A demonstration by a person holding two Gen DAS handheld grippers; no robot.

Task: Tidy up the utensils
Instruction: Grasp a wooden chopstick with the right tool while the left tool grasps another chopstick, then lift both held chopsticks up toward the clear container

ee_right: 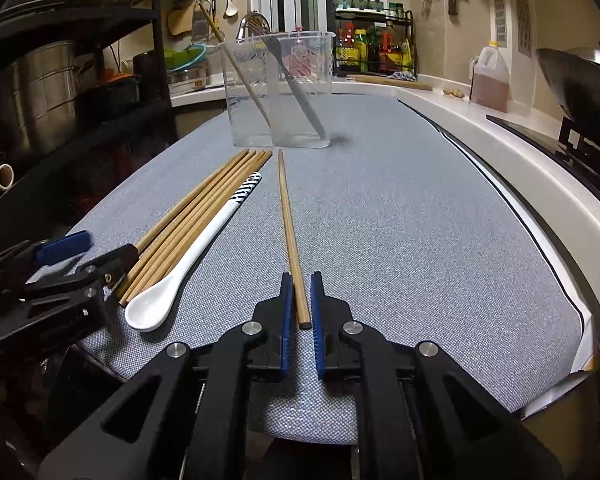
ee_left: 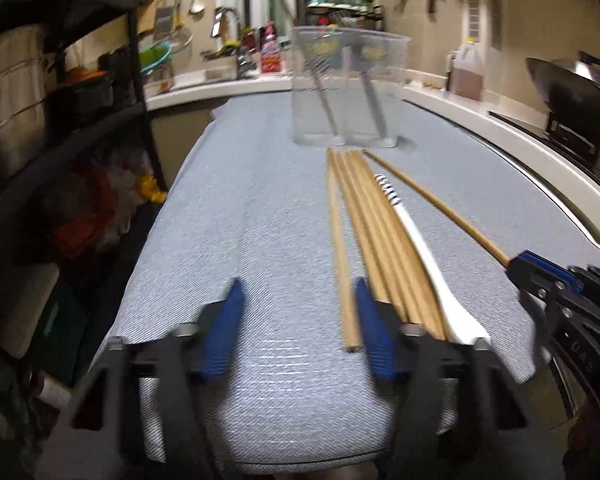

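A clear plastic container (ee_left: 346, 88) (ee_right: 280, 88) stands at the far end of the grey cloth and holds a fork and one chopstick. In front of it lie several wooden chopsticks (ee_left: 376, 232) (ee_right: 204, 212) side by side with a white spoon (ee_left: 420, 248) (ee_right: 188, 264). My left gripper (ee_left: 298, 292) (ee_right: 108, 246) is low over their near ends. Its jaws stand apart, and the leftmost chopstick (ee_left: 342, 272) lies loose between them, close to the right finger. My right gripper (ee_right: 301, 304) (ee_left: 518, 266) is shut on the near end of a separate chopstick (ee_right: 288, 220) that lies on the cloth.
A white counter (ee_right: 500, 148) curves along the right with a dark wok (ee_right: 580, 80) and an oil jug (ee_right: 490, 76) on it. A black shelving rack (ee_right: 60, 80) with pots stands at the left. The sink and a bottle rack are behind the container.
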